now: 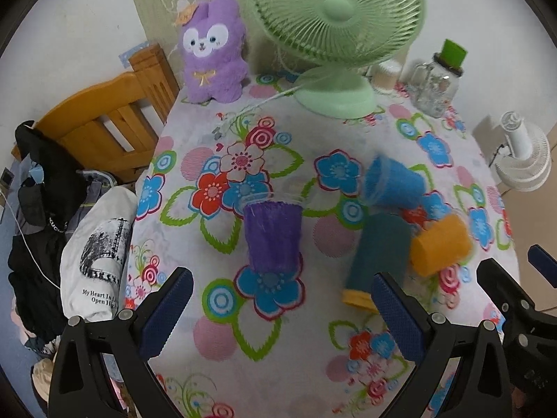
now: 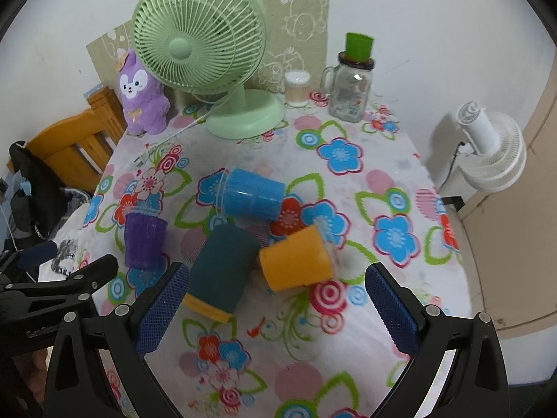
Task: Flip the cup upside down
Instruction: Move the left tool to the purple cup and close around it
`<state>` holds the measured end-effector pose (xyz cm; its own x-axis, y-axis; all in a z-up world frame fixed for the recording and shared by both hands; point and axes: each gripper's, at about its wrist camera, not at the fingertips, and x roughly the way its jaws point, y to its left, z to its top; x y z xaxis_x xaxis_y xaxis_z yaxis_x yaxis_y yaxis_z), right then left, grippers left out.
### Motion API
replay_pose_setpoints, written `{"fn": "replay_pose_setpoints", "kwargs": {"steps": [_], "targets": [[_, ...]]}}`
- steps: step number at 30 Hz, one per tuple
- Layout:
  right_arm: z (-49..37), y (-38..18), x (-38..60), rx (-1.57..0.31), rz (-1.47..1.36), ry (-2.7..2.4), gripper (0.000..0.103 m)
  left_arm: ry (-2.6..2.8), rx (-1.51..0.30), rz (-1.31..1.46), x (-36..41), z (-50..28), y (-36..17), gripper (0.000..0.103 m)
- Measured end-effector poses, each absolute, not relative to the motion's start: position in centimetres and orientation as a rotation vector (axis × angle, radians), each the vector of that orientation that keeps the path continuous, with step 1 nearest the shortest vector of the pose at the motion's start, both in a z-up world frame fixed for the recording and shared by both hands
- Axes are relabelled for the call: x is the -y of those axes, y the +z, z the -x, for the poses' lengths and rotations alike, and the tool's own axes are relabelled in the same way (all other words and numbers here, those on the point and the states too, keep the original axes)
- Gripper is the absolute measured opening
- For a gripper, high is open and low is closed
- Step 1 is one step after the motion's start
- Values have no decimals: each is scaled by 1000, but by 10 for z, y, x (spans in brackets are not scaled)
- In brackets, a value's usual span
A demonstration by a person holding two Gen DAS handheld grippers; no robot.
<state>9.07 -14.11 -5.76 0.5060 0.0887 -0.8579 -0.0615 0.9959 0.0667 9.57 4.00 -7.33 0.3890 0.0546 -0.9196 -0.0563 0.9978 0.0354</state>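
Four cups are on the floral tablecloth. A purple cup (image 1: pixel 272 235) (image 2: pixel 144 240) stands upright with its mouth up. A blue cup (image 1: pixel 395 184) (image 2: pixel 252 196), an orange cup (image 1: pixel 440 245) (image 2: pixel 296 259) and a dark teal cup with a yellow rim (image 1: pixel 377 254) (image 2: pixel 221 271) lie on their sides, close together. My left gripper (image 1: pixel 282 311) is open and empty, just in front of the purple cup. My right gripper (image 2: pixel 275 308) is open and empty, in front of the teal and orange cups. The right gripper also shows at the left wrist view's right edge (image 1: pixel 515 289).
A green desk fan (image 2: pixel 216 59), a purple plush toy (image 2: pixel 141 94), a glass jar mug with a green lid (image 2: pixel 351 83) and a small container (image 2: pixel 297 88) stand at the table's back. A wooden chair (image 1: pixel 104 122) with clothes is left. A white fan (image 2: pixel 491 149) stands right.
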Motion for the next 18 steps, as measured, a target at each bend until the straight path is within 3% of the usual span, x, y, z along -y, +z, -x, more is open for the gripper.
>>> {"fn": "replay_pose_setpoints", "kwargs": {"steps": [14, 18], "targets": [[-136, -111, 108, -1111, -45, 80, 102, 27, -1262, -62, -51, -148, -143, 102], [-144, -121, 105, -1122, -45, 63, 102, -12, -1282, -73, -50, -159, -159, 93]]}}
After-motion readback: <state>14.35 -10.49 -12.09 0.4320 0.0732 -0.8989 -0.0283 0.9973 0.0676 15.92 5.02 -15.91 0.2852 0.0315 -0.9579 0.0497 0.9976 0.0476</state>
